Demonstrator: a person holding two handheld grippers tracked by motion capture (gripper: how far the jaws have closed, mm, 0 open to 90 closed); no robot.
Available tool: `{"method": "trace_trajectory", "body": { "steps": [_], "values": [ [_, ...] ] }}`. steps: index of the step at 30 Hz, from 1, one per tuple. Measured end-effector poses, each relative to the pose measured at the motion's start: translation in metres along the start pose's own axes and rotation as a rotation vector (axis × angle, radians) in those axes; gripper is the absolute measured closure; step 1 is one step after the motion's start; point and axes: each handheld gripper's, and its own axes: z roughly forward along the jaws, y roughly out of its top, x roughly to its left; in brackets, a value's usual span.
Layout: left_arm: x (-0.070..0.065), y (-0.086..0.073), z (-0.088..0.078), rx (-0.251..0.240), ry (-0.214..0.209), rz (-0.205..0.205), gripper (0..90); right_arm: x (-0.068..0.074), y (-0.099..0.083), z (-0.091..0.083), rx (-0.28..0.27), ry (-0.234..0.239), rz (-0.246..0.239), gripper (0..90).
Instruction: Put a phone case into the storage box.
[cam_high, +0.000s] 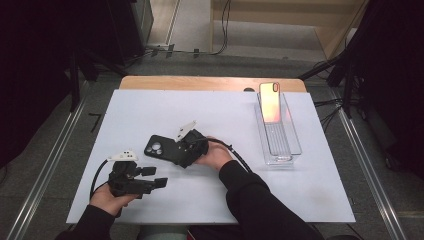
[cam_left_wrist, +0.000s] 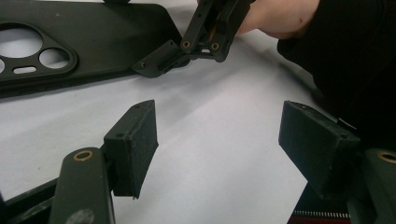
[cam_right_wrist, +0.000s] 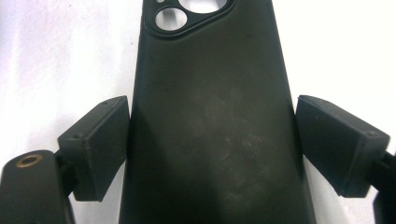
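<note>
The black phone case (cam_right_wrist: 210, 121) is pinched by the right claw (cam_right_wrist: 210, 144) mid-bench; the left claw (cam_left_wrist: 219, 144) is held spread, empty

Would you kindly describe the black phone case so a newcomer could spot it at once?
On the white table, look left of the clear tray. The black phone case lies flat between the right claw's jaws. Unlike the orange phone propped in the tray, it is matte black with round camera cutouts.

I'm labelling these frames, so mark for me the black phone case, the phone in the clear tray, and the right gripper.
black phone case (cam_right_wrist: 210, 130), right gripper view, on its flat back.
phone (cam_high: 269, 102), high view, on its glossy back.
right gripper (cam_high: 172, 150), high view, between its jaw tips over the case.
</note>
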Motion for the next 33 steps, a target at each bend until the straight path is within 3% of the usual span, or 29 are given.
{"method": "trace_trajectory", "body": {
  "steps": [9,16,27,33],
  "values": [
    [0.000,0.000,0.000,-0.003,-0.002,-0.004,28.0,-0.003,0.000,-0.002,-0.005,0.024,-0.002,13.5],
    [0.000,0.000,-0.001,-0.005,-0.001,-0.005,28.0,-0.007,-0.001,-0.008,-0.032,0.053,0.043,13.8],
    [0.000,0.001,-0.001,-0.007,-0.004,-0.008,28.0,-0.014,0.005,-0.045,-0.093,0.028,0.111,13.9],
    [-0.001,0.004,0.001,-0.005,-0.009,-0.007,28.0,-0.014,0.002,-0.067,-0.095,0.018,0.154,14.1]
  ]
}}
